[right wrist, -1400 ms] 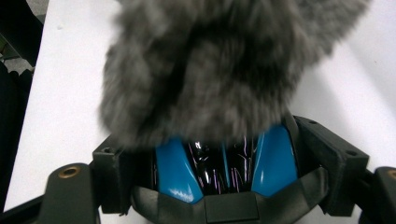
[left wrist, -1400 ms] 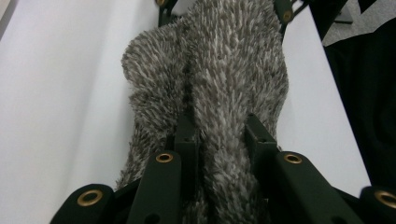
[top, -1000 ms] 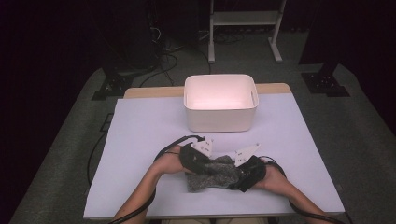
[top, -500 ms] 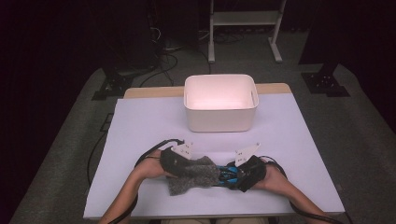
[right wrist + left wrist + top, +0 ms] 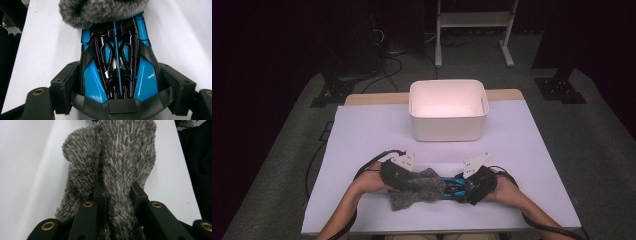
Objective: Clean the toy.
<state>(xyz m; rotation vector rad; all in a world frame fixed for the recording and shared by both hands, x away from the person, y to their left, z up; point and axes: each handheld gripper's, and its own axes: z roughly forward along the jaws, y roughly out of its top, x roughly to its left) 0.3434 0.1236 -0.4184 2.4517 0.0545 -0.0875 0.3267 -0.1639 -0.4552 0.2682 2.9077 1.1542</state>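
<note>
So both hands are down at the near edge of the white tabletop (image 5: 362,130), tools pointed at each other. The left tool (image 5: 398,172) is clamped on a fuzzy grey cover (image 5: 417,188) – in the left gripper view you can see the two black jaws pinching a ridge of the shaggy fabric (image 5: 120,165) between them, with the rest of it lying out flat on the tabletop ahead. The right tool (image 5: 477,184) has its jaws closed on either side of a glossy blue-and-black toy car (image 5: 455,186); the right gripper view looks straight down its body (image 5: 117,67), the far end tucked under the edge of the grey fuzz (image 5: 100,10). So car and cover sit touching, right between the two tools, the cover over one end of the car. Further back, mid-table, there's a white plastic bin (image 5: 447,129) – well apart from the hands. Beyond the tabletop the room's dark: cables on the floor (image 5: 387,60) and a white stand (image 5: 472,30).
</note>
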